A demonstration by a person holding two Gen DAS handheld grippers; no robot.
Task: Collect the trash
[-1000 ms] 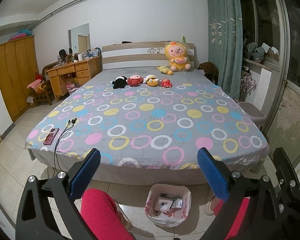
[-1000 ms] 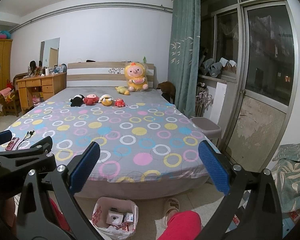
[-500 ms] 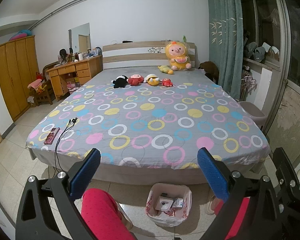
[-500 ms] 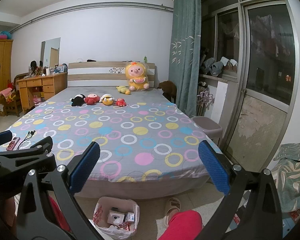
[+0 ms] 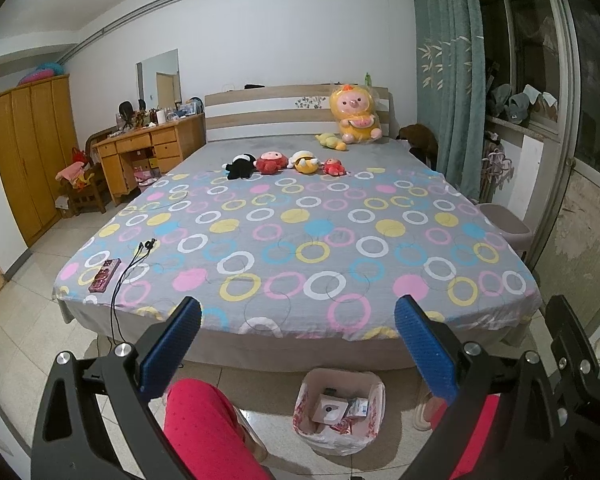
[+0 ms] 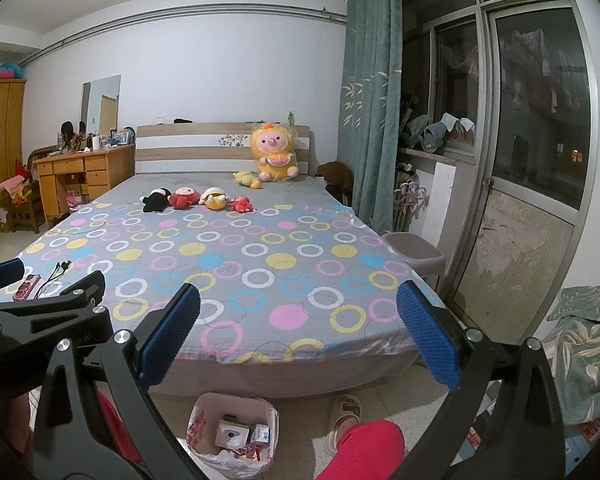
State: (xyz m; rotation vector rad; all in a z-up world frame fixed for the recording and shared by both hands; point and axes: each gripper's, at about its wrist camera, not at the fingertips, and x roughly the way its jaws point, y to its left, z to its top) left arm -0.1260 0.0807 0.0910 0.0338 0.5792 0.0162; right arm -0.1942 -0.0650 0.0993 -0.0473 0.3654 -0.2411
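A small trash bin [image 5: 374, 382] lined with a white and red plastic bag stands on the floor at the foot of the bed; it holds a white box and small packets. It also shows in the right wrist view [image 6: 204, 408]. My left gripper [image 5: 298, 320] is open and empty, held above the bin, facing the bed. My right gripper [image 6: 298, 316] is open and empty, to the right of the left one, above the bin too.
A bed [image 5: 300, 236] with a ring-patterned cover carries plush toys [image 5: 278, 162], a red phone [image 5: 104, 276] and a black cable [image 5: 134, 258]. A grey stool [image 6: 418, 250] stands right of the bed. A desk [image 5: 148, 152] and wardrobe [image 5: 28, 152] stand left. My red-trousered legs flank the bin.
Both views have shifted very slightly; the grippers stay open and empty above the bin.
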